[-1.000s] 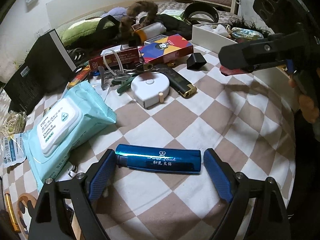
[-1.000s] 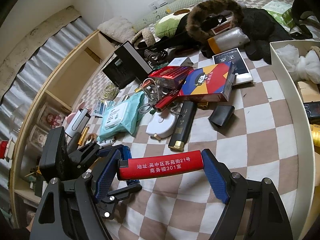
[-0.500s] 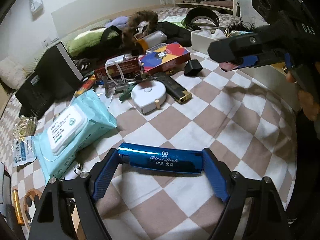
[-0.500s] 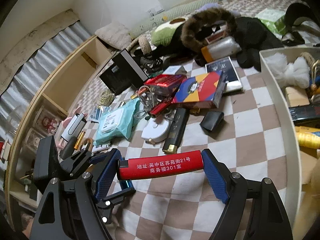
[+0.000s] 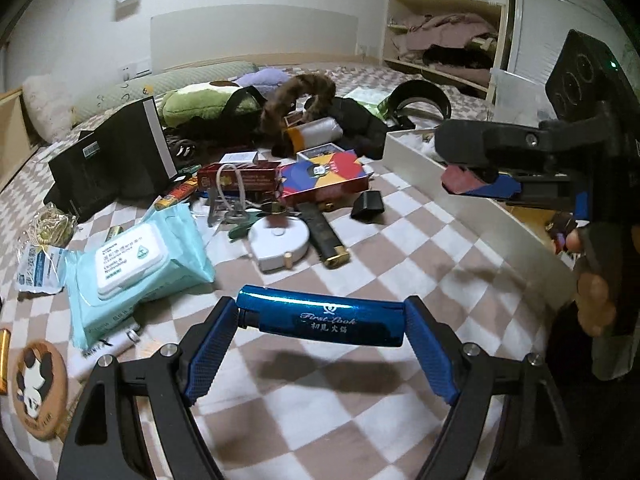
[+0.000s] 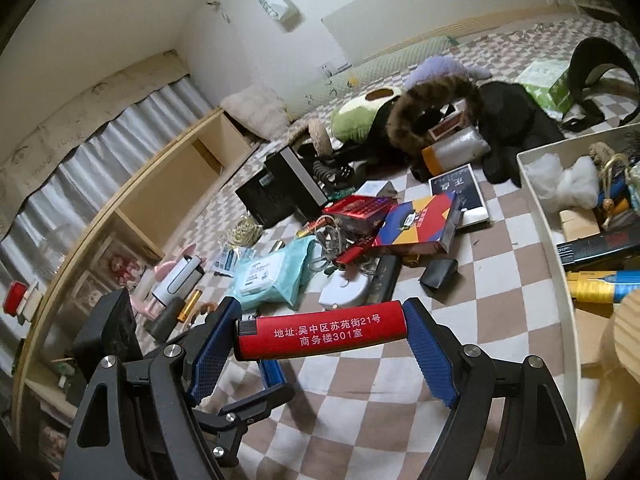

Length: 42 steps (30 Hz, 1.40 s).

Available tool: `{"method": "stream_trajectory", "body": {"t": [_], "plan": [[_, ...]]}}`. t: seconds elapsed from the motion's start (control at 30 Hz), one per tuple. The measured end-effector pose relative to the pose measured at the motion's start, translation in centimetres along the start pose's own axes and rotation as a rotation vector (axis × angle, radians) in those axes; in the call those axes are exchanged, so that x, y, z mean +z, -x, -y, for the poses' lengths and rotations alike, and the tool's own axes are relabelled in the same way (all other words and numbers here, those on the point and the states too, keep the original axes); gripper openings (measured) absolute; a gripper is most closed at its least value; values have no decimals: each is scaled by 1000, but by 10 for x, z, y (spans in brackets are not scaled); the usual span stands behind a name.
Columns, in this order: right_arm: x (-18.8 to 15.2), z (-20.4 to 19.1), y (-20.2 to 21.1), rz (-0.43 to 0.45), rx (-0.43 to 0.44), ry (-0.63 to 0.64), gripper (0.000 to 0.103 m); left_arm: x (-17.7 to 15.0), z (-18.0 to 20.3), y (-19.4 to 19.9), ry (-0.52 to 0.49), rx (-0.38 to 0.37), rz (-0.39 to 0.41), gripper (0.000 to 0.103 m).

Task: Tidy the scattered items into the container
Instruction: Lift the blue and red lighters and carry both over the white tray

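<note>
A blue lighter point(image 5: 320, 322) hangs crosswise above the checked bedspread, and my left gripper point(image 5: 320, 332) is shut on its two ends. A red lighter point(image 6: 320, 336) with white print is held the same way by my right gripper point(image 6: 322, 344), shut on it end to end. In the left wrist view the right gripper point(image 5: 476, 168) hovers over the near wall of the white container point(image 5: 460, 208), a hand gripping its handle. The right wrist view shows the container point(image 6: 540, 216) at the right, holding several items, with the left gripper point(image 6: 272, 372) low at the left.
Scattered on the bedspread are a teal wipes pack point(image 5: 136, 264), a white tape measure point(image 5: 280, 240), a black lighter point(image 5: 324, 236), a colourful box point(image 5: 324, 176), a black box point(image 5: 116, 164) and a panda coaster point(image 5: 36, 388). Plush toys and clothes lie behind. A wooden shelf point(image 6: 168, 200) runs along the left.
Both grippers have risen off the bedspread, each still holding its lighter, and now show more of the room. The right gripper sits higher and nearer the container's wall.
</note>
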State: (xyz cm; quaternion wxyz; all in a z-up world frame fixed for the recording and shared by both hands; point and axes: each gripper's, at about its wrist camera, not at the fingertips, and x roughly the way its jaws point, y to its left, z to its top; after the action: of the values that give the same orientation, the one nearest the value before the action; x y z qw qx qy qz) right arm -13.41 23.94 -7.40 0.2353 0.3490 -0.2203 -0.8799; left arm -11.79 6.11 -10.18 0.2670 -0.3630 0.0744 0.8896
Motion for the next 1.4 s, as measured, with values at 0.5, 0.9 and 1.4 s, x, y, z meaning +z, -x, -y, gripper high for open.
{"method": "stream_trajectory", "body": {"t": [0.5, 0.9, 1.4], "plan": [[19, -6, 46, 72, -14, 33, 82, 8, 49, 9, -10, -65, 43, 84], [42, 13, 117, 180, -66, 65, 82, 30, 84, 20, -29, -109, 101, 84], [42, 77, 189, 234, -246, 28, 82, 79, 133, 24, -76, -199, 146, 84]]}}
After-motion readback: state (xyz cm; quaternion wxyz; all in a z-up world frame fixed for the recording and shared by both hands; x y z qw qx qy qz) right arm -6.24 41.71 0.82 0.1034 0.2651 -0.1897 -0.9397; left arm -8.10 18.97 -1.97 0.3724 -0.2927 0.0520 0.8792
